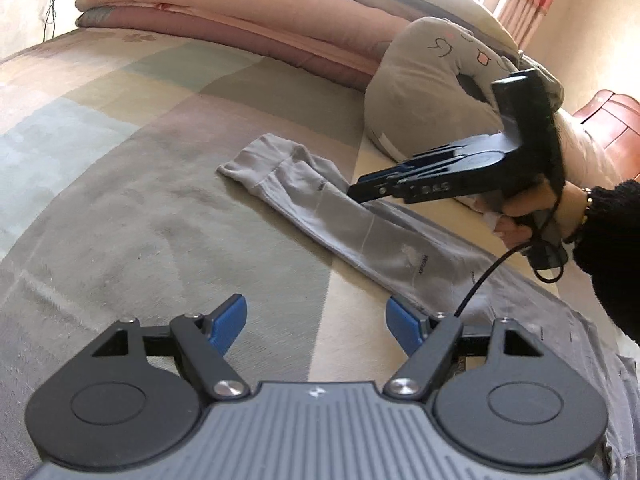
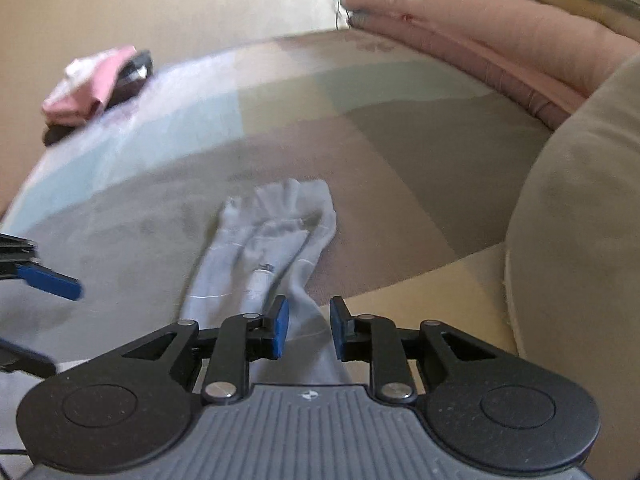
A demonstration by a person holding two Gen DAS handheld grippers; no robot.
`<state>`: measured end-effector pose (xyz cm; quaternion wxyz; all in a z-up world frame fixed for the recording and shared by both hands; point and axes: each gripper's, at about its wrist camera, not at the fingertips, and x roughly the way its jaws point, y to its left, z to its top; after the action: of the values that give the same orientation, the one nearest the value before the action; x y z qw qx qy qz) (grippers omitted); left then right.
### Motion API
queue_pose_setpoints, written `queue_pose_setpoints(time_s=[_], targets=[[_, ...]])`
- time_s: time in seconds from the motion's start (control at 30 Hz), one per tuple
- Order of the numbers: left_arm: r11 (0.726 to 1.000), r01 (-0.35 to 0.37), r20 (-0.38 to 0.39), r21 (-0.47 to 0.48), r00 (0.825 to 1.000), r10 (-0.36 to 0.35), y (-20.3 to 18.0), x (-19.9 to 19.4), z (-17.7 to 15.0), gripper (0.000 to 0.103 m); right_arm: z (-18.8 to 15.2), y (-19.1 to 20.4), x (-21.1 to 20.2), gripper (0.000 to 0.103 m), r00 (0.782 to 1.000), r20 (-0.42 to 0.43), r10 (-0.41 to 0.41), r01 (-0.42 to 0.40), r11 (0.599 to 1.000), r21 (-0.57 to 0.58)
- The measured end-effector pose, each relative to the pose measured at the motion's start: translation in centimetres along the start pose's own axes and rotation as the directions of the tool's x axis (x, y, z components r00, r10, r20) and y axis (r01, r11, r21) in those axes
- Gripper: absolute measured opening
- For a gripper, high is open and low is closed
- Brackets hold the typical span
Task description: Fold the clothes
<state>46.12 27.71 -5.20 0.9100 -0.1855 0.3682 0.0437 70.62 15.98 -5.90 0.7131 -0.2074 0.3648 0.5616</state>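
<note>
Claws: left (image 1: 316, 322) wide, right (image 2: 307, 327) parted, empty | grey garment (image 2: 256, 256) lengthwise away.

Your garment is a pale grey long-sleeved top (image 1: 360, 236), spread flat. One sleeve (image 2: 264, 248) stretches straight ahead of your right tool, cuff farthest away, faintly creased, passing under its fingers; its body trails back beneath.
</note>
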Motion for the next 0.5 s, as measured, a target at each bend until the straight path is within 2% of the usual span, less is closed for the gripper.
queue_pose_setpoints(time_s=[0.03,0.1,0.17,0.37,0.5], targets=[[1.0,0.003,0.0,-0.002,1.0,-0.003,0.2,0.1,-0.1,0.077,0.0,0.1,0.4,0.023,1.0,-0.013,0.001,-0.001,1.0,-0.01],[1.0,0.009,-0.002,-0.007,1.0,-0.009,0.4,0.2,-0.2,0.077,-0.2,0.6,0.5,0.008,1.0,-0.015,-0.008,0.007,0.999,-0.039],[1.0,0.014,-0.003,-0.01,1.0,-0.014,0.5,0.4,-0.2,0.077,-0.2,0.5,0.4,0.003,1.0,-0.011,-0.015,0.015,0.999,-0.045],[0.998,0.064,-0.008,-0.006,0.998,-0.064,0.5,1.5,0.8,0.077,0.2,-1.1,-0.3,0.002,0.999,0.02,-0.047,0.047,0.999,-0.008],[0.996,0.077,-0.005,0.038,0.997,-0.077,-0.5,2.4,1.9,0.077,0.7,-2.4,-0.3,0.002,0.99,0.044,-0.134,0.133,0.991,0.025]])
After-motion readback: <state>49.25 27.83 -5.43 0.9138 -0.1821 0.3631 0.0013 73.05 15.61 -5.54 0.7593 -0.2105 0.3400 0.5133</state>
